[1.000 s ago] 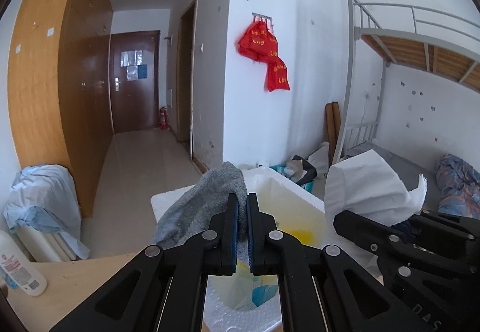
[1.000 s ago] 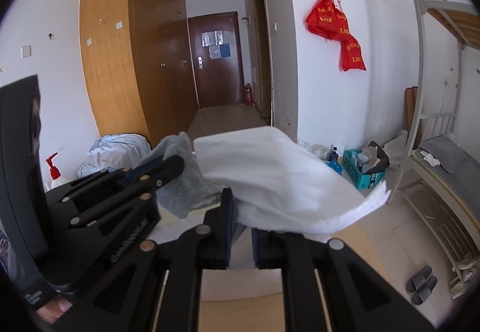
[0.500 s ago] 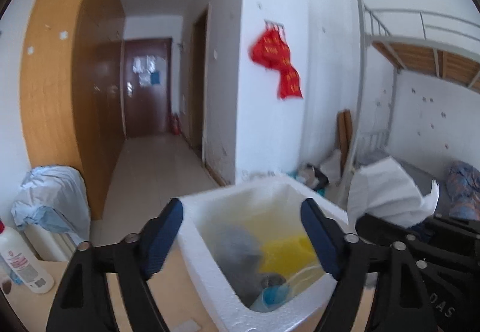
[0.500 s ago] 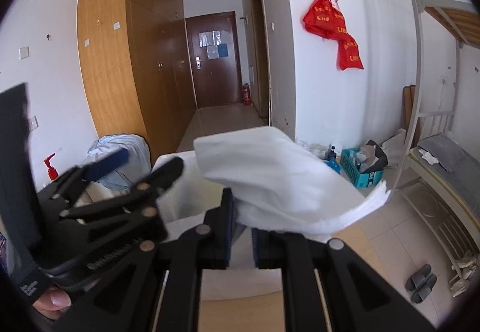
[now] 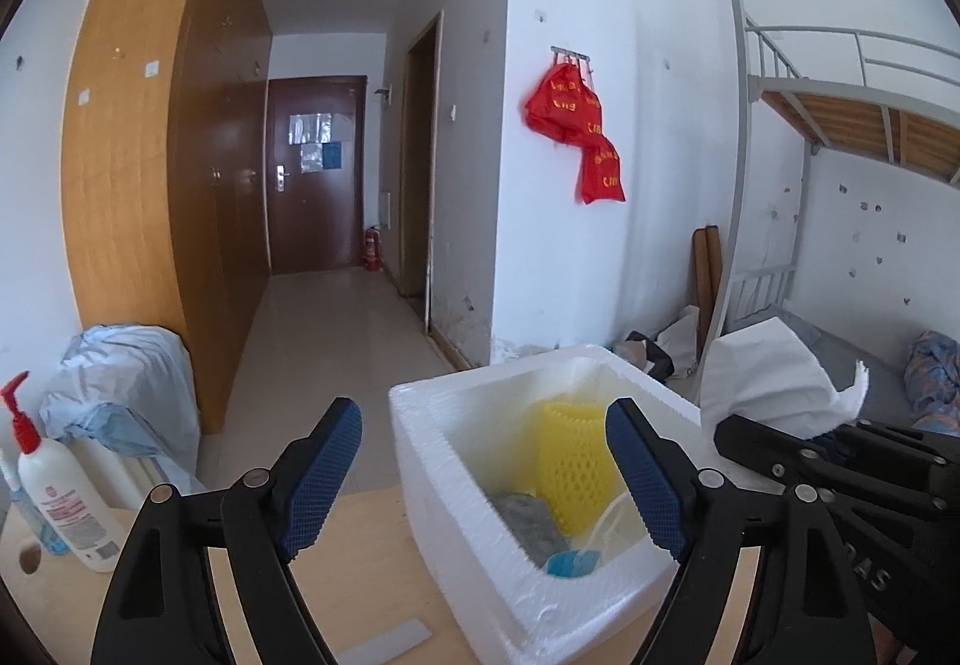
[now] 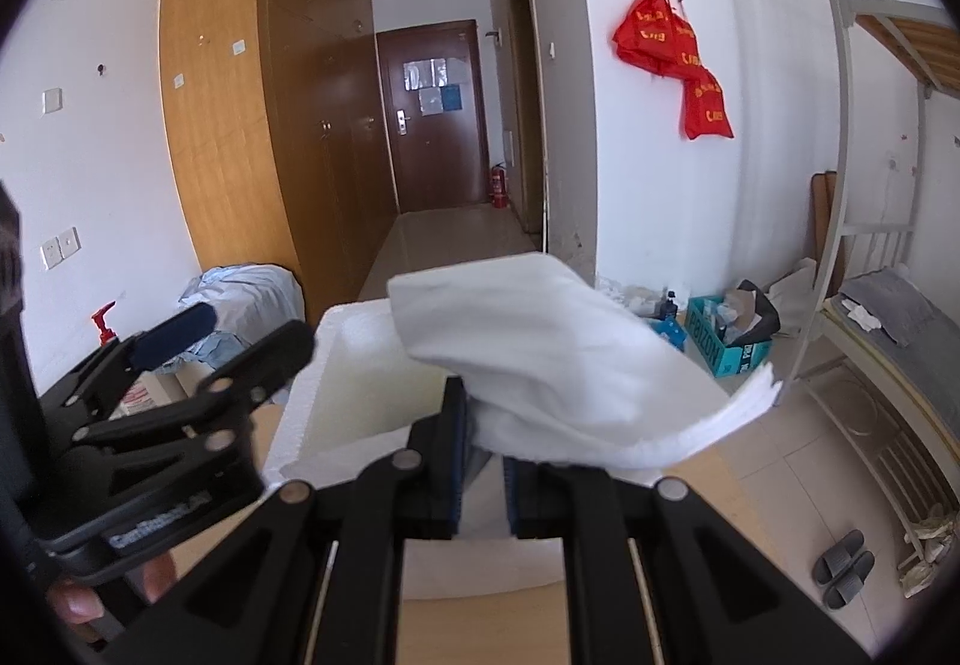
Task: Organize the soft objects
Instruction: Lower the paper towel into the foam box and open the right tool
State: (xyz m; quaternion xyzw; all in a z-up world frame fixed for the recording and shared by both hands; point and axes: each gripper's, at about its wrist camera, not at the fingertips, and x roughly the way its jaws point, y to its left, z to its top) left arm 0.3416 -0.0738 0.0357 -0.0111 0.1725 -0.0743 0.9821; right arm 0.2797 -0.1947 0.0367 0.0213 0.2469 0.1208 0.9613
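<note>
A white foam box [image 5: 456,461] stands on the wooden table. Inside it lie a grey sock [image 5: 531,524], a yellow foam net sleeve [image 5: 570,461] and a blue-and-white item [image 5: 570,562]. My left gripper [image 5: 483,479] is open and empty, its blue pads either side of the box's near corner. My right gripper [image 6: 485,461] is shut on a white folded cloth [image 6: 558,371] and holds it above the foam box [image 6: 354,395]. The cloth also shows in the left wrist view [image 5: 774,383], right of the box.
A white pump bottle with a red top [image 5: 57,497] stands at the table's left edge. A pale blue bundle [image 5: 120,383] sits on the floor behind it. A bunk bed [image 6: 888,317] is on the right. Slippers [image 6: 843,566] lie on the floor.
My left gripper opened and let the grey sock drop into the foam box, then drew back a little. My right gripper kept hold of the white cloth.
</note>
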